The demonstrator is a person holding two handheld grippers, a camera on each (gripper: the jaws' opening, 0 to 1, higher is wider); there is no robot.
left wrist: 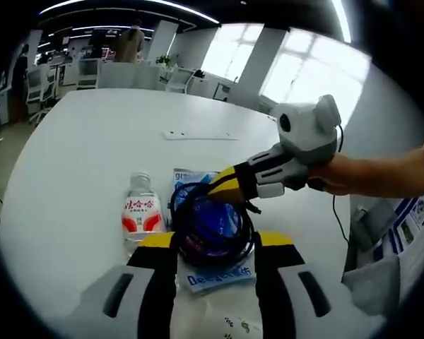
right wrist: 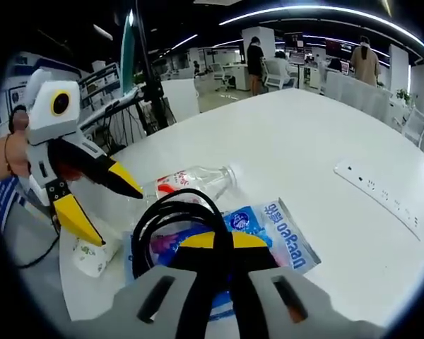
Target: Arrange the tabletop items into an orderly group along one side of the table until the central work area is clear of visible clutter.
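- Right gripper (right wrist: 213, 244) is clamped on the coiled black cable (right wrist: 171, 215), over the blue packet (right wrist: 279, 229).
- Left gripper (left wrist: 215, 244) is spread wide beside it.
- Cable looks light and floppy; pinch across the bundled loops.
- Water bottle (left wrist: 142, 208) lies just beside the packet.
- Right gripper view adds the power strip (right wrist: 381, 192) farther back.

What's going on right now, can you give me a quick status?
Right gripper shut on coiled black cable. Left gripper jaws open, straddling same coil above blue plastic packet. Clear water bottle with red label lying beside. White power strip farther off.
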